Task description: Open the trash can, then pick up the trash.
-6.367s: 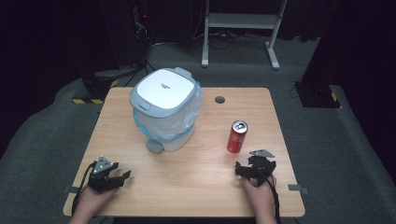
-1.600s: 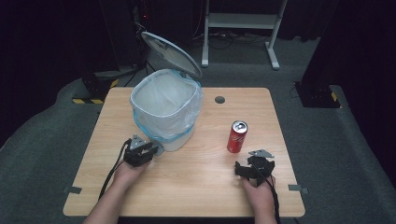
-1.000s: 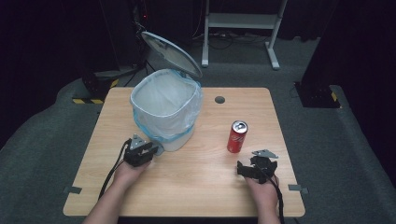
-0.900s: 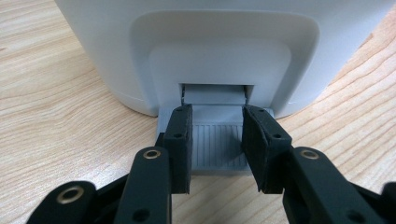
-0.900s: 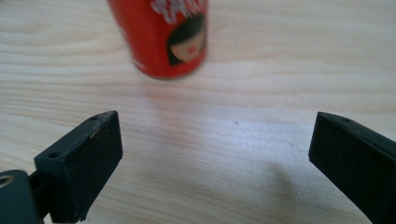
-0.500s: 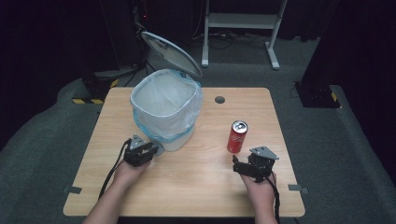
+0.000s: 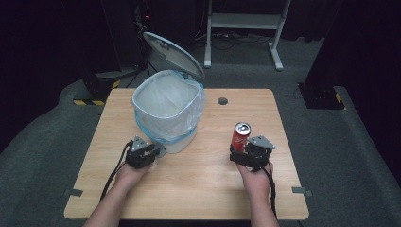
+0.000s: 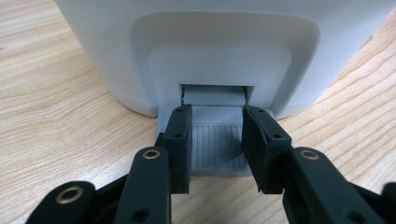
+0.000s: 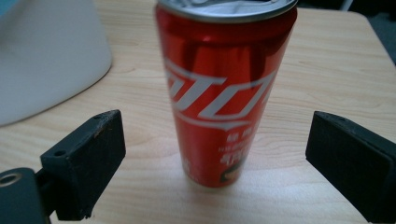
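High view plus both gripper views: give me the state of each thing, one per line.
Bin: upright, bagged.
Lid: swung up, open.
Pedal: left tongs rest on it, jaws partly apart.
Can: upright, top opened, standing free on the table.
Right tongs: open, jaws either side of the can, just been closing.

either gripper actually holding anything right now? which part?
No grip. Left gripper presses down on the bin's pedal; right gripper stands open around the can, untouched.

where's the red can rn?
High view: the red can stands upright right of the bin, just ahead of the right tool, whose jaws stand wide either side, not touching.
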